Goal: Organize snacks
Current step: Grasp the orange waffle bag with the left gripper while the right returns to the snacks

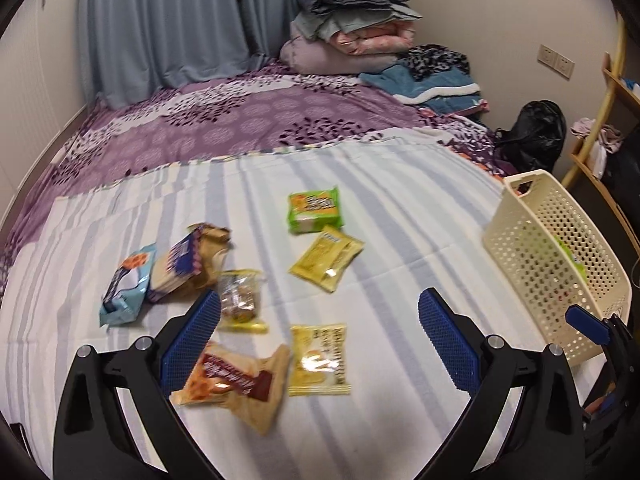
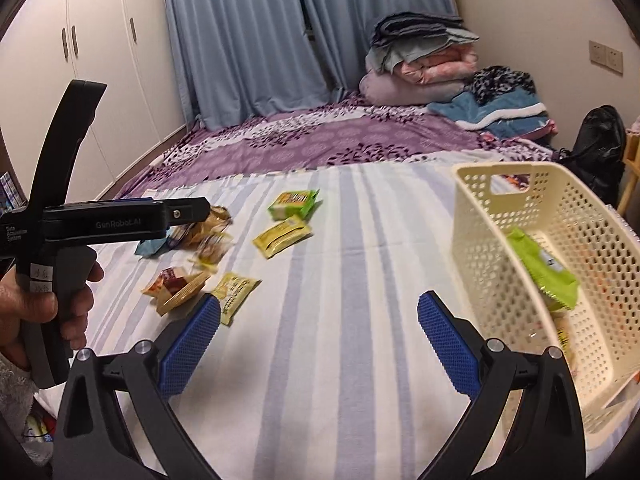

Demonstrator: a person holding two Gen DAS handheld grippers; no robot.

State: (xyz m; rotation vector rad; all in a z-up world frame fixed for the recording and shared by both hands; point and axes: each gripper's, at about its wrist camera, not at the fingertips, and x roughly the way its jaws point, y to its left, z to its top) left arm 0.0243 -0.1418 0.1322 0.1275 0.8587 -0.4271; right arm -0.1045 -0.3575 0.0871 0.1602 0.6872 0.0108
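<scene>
Several snack packets lie on the striped sheet. In the left wrist view I see a green packet [image 1: 315, 209], a yellow packet [image 1: 326, 257], a pale yellow packet [image 1: 319, 360], a brown-red packet [image 1: 236, 380], a clear-wrapped snack [image 1: 239, 300], a tan bag [image 1: 192, 260] and a blue packet [image 1: 126, 290]. My left gripper [image 1: 320, 316] is open, empty, above the near packets. The cream basket [image 2: 476, 248] stands at right and holds a green packet [image 2: 544, 272]. My right gripper [image 2: 319, 316] is open, empty, left of the basket.
The bed's purple cover [image 1: 240, 120] lies beyond the striped sheet. Folded bedding [image 1: 352, 28] is piled at the far corner. A black bag [image 1: 536, 136] and a wooden shelf [image 1: 612, 120] stand right of the bed. The left gripper's body [image 2: 100, 220] shows at left in the right wrist view.
</scene>
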